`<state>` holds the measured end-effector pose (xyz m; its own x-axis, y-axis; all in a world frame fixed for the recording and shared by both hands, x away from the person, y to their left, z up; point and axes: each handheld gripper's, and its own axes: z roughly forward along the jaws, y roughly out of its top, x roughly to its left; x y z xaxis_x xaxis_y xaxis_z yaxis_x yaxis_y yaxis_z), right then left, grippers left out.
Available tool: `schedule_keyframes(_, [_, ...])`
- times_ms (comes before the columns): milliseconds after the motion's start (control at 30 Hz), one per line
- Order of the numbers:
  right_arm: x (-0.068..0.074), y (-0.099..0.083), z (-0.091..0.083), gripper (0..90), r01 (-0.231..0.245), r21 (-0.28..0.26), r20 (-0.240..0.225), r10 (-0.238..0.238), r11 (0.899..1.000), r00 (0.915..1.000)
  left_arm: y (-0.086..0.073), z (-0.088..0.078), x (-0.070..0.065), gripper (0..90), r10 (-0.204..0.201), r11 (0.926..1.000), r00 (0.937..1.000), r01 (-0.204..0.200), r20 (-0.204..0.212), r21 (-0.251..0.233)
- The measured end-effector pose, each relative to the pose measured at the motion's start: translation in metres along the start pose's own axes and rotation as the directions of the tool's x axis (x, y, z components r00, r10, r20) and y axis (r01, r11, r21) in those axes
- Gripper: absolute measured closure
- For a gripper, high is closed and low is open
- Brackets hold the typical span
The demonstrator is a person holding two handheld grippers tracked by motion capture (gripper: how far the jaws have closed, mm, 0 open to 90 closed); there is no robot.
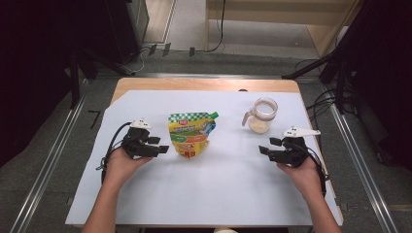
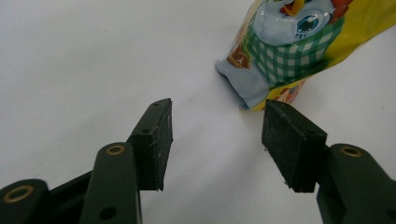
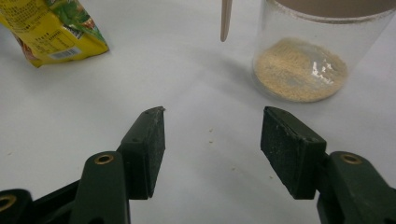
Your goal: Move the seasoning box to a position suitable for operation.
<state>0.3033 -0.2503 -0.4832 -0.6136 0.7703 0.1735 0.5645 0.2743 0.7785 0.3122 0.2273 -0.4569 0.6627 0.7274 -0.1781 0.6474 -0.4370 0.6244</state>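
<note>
A yellow and green printed pouch (image 1: pixel 190 134) with a green cap lies flat in the middle of the white sheet. My left gripper (image 1: pixel 163 147) rests just left of it, jaws open and empty; in the left gripper view (image 2: pixel 217 135) the pouch's lower corner (image 2: pixel 289 46) lies just beyond the fingertips. A clear glass jar (image 1: pixel 261 116) with a handle and some tan grains in its bottom stands right of the pouch. My right gripper (image 1: pixel 264 151) sits below and right of the jar, open and empty (image 3: pixel 212 140), with the jar (image 3: pixel 303 60) ahead on the right and the pouch (image 3: pixel 56 30) far left.
A white sheet (image 1: pixel 218 189) covers most of the wooden table (image 1: pixel 204 84). A few crumbs lie on the sheet between the right gripper's jaws. Beyond the table are the floor, cables and dark stands. Metal rails run along both sides.
</note>
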Motion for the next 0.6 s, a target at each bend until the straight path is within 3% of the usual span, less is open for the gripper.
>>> schedule_keyframes(67, [0.0004, 0.0, 0.0015, 40.8, 0.005, 0.0, 0.004, -0.005, 1.0, 1.0, 0.0004, 0.0005, 0.0015, 42.0, -0.023, 0.9997, 0.9997, 0.023, 0.012, -0.005])
schedule_keyframes(433, [0.0012, 0.0013, 0.004, 39.9, -0.011, 0.004, -0.008, 0.011, 1.0, 0.9999, 0.0002, -0.0018, 0.0031, 39.0, -0.026, 0.9994, 0.9996, 0.026, 0.007, -0.022])
schedule_keyframes(600, [0.0051, 0.0053, 0.0066, 39.4, 0.003, -0.007, -0.01, -0.003, 1.0, 0.9999, -0.0011, -0.004, 0.0029, 39.1, -0.023, 0.9994, 0.9997, 0.023, 0.01, -0.026])
